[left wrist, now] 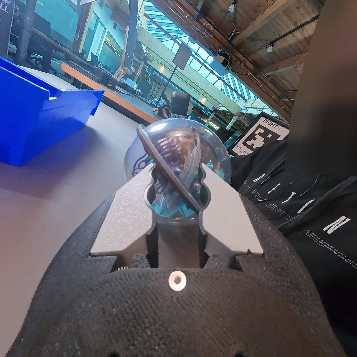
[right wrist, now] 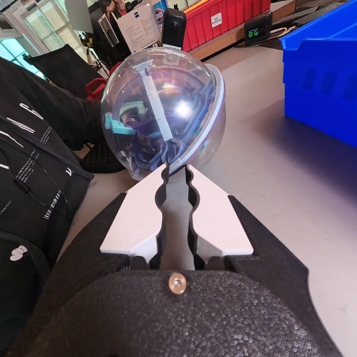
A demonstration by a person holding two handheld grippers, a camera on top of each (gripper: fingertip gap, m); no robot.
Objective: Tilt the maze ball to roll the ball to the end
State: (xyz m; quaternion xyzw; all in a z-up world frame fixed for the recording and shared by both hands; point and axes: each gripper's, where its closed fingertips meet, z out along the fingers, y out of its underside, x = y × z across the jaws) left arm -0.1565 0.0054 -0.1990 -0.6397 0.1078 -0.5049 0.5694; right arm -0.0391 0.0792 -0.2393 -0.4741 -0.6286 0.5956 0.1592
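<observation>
The maze ball (left wrist: 179, 146) is a clear sphere with purple, teal and grey tracks inside and a flat rim around its middle. In the left wrist view my left gripper (left wrist: 177, 168) is shut on it, white fingers on both sides of the tilted rim. In the right wrist view the ball (right wrist: 162, 108) fills the middle, just above the grey table (right wrist: 270, 193). My right gripper (right wrist: 176, 167) has its fingertips pinched on the rim's lower edge. The left gripper's black body (right wrist: 102, 154) shows behind the ball. I cannot pick out the small rolling ball with certainty.
A blue bin (left wrist: 38, 119) stands on the table, also in the right wrist view (right wrist: 318, 87). A black upright camera (right wrist: 173, 27) stands behind the ball. A person's black garment (right wrist: 29, 154) lies close beside it. Red bins (right wrist: 222, 19) and a small lit device (right wrist: 255, 31) stand at the back.
</observation>
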